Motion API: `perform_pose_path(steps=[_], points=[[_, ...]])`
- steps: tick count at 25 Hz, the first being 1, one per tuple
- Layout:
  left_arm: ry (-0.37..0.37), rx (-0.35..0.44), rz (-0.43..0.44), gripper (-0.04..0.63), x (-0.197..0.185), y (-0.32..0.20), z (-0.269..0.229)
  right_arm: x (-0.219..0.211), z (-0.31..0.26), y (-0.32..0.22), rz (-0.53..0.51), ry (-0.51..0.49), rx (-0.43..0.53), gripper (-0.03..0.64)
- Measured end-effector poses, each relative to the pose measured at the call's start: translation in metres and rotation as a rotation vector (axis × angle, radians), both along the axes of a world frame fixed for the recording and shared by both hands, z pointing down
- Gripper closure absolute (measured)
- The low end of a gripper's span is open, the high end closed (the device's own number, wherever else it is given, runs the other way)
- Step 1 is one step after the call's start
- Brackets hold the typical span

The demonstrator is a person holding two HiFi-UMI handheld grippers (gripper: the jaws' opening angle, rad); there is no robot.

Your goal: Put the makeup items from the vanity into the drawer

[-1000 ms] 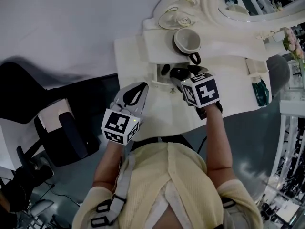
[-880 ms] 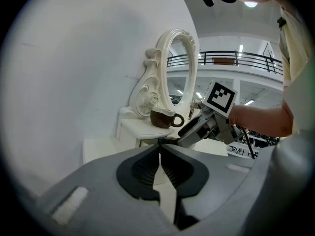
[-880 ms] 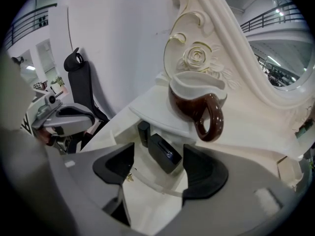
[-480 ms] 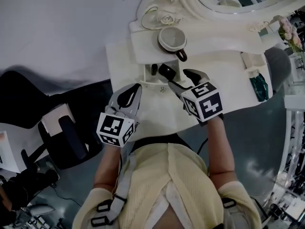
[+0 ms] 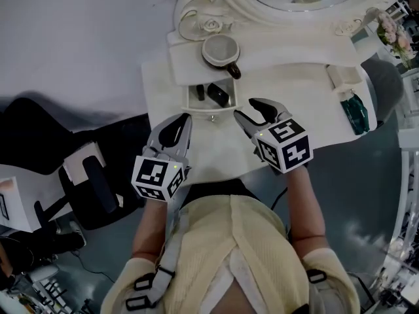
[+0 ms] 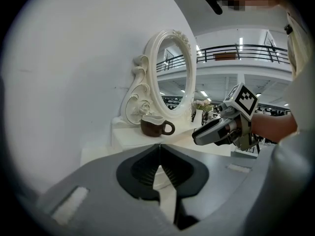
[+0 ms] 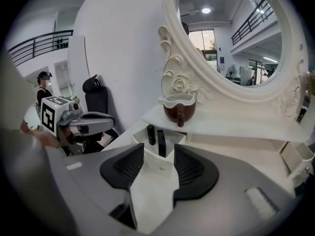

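**Both grippers held above the vanity, facing the open drawer that contains the makeup items.**

The small white drawer (image 5: 211, 110) stands pulled out from the raised shelf of the white ornate vanity table (image 5: 308, 103). Two slim black makeup items (image 5: 218, 95) lie inside it, side by side, the second one (image 5: 198, 91) nearer the drawer's left wall. A brown ceramic mug with a white rim (image 7: 178, 109) sits on the shelf directly behind the drawer, below the oval mirror in its carved white frame (image 7: 172, 48). The left gripper (image 5: 184, 118) is clenched: its jaws meet with nothing between them. The right gripper (image 5: 246, 108) is released. Its jaws have just been closing but stand apart, and only bare tabletop shows between them. Both grippers are clear of the drawer and touch no object. A black office chair (image 5: 91, 185) stands left of the vanity.
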State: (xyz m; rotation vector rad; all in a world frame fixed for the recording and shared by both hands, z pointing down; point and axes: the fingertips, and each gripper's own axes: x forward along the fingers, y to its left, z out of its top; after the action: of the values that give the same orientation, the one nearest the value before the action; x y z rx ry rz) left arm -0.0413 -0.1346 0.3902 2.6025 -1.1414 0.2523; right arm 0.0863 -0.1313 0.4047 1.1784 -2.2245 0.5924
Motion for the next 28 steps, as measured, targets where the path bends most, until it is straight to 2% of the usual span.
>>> perform_pose_path(steps=[9,15,28], points=[[0.005,-0.008,-0.017,0.586,0.015,0.016,-0.007,0.018,-0.008,0.019,0.011,-0.082,0.043,0.469],[0.005,-0.005,-0.010,0.589,0.029,0.028,-0.011,0.029,-0.006,0.035,-0.009,-0.071,0.062,0.479],[-0.028,-0.012,0.011,0.591,0.042,0.043,-0.009,0.043,-0.004,0.052,0.013,-0.115,0.095,0.527]])
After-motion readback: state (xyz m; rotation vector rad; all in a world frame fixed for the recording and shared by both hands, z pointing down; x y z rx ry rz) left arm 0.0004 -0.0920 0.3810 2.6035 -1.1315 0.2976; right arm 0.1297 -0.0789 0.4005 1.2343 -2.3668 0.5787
